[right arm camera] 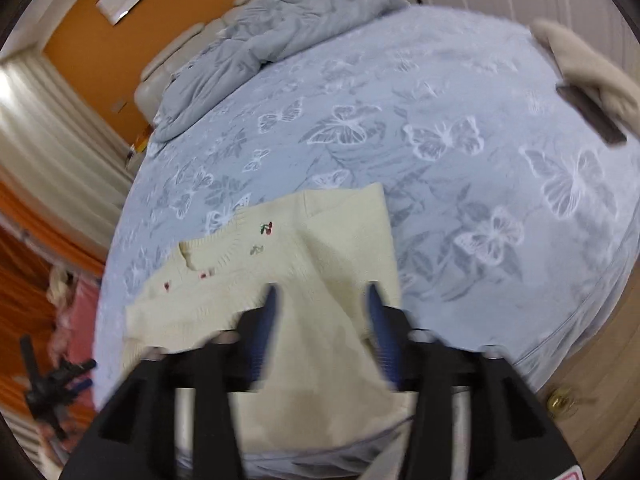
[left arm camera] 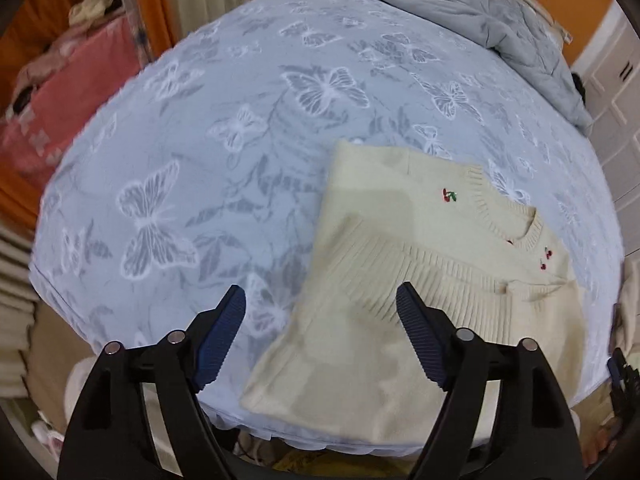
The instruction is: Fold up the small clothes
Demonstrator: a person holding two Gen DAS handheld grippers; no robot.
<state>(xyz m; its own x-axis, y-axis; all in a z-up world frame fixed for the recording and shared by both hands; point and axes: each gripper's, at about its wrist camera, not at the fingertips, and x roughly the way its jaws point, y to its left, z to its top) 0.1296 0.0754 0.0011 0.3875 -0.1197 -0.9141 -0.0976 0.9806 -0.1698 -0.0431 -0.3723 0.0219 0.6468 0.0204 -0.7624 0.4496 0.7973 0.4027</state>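
Observation:
A cream knitted sweater (left arm camera: 380,272) (right arm camera: 312,264) with small embroidered cherries lies on the blue butterfly-print bed sheet (left arm camera: 208,152) (right arm camera: 460,160), close to the bed's front edge. One ribbed sleeve is folded across its body. My left gripper (left arm camera: 320,292) hovers over the sweater's left edge, open, and its blue pads (left arm camera: 222,336) hold nothing. My right gripper (right arm camera: 322,292) hangs above the sweater's lower body, blurred, with the jaws apart and no cloth pinched between them.
A crumpled grey quilt (left arm camera: 480,12) (right arm camera: 260,40) covers the far end of the bed. A beige garment (right arm camera: 580,56) and a dark phone (right arm camera: 592,114) lie at the far right. Pink cloth (left arm camera: 60,100) sits beside the bed on the left. White cabinet doors (left arm camera: 616,92) stand to the right.

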